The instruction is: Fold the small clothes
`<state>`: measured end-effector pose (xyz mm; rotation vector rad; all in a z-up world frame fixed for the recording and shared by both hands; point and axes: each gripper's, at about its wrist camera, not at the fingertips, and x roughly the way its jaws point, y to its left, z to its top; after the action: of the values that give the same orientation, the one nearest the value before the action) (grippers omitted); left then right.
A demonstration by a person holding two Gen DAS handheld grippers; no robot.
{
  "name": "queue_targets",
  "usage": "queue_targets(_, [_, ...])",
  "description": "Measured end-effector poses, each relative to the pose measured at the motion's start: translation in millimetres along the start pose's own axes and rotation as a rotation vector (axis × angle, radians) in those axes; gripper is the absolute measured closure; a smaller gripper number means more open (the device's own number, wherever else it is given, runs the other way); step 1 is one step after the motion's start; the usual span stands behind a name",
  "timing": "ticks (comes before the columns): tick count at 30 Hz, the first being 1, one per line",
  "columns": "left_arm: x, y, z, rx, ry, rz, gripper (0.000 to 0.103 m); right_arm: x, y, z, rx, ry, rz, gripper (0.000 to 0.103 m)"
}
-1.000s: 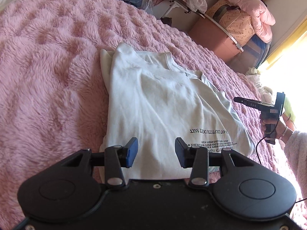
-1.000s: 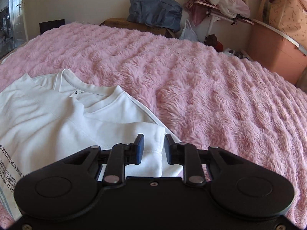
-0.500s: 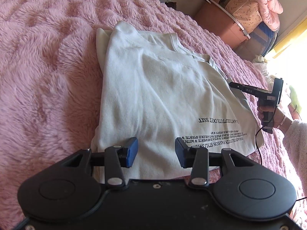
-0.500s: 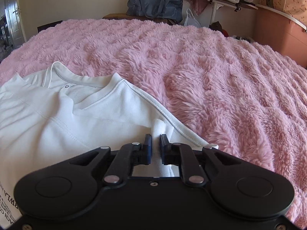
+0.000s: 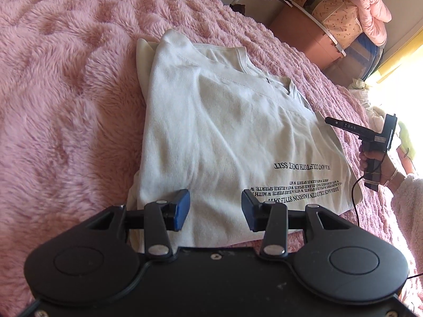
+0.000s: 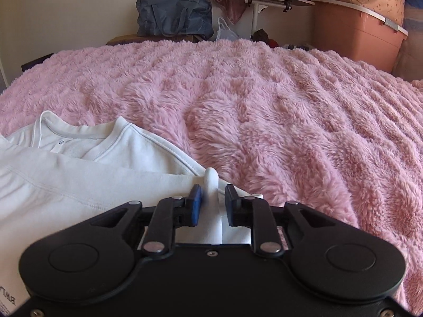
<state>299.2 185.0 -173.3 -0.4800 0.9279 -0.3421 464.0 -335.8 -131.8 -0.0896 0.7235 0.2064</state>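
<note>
Right wrist view is showing the right gripper (image 6: pixel 212 196) parting its jaws, a pinched ridge of the white T-shirt (image 6: pixel 87 185) standing loose between them (a release, I judge); the left gripper (image 5: pixel 215 206) is hovering wide open, empty, over the hem; the shirt is lying side-folded on the pink blanket (image 6: pixel 277 111); next is calling for gripping the hem and folding upward.

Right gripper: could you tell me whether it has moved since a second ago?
Yes. The right gripper has sunk toward the shirt on the pink blanket, its jaws have just been opening with a ridge of shirt between them.
</note>
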Motion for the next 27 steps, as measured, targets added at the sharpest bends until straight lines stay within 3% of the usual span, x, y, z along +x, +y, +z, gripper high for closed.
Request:
queue_targets(6, [-35, 2, -14, 0.056, -0.092, -0.014, 0.058, -99, -11, -30, 0.01, -0.067, 0.178, 0.062])
queue_targets(11, [-51, 10, -36, 0.1, -0.154, -0.017, 0.058, -156, -13, -91, -0.058, -0.04, 0.221, 0.06])
queue_targets(14, [-49, 18, -46, 0.113, -0.143, 0.03, 0.058, -162, -12, -121, -0.08, 0.032, 0.198, 0.061])
queue_targets(18, [-47, 27, -50, 0.094, -0.133, 0.09, 0.058, -159, -19, -139, -0.027, 0.056, 0.157, 0.061])
queue_targets(27, [-41, 20, -43, 0.125, -0.123, 0.094, 0.058, -152, -20, -143, 0.043, 0.124, 0.174, 0.059])
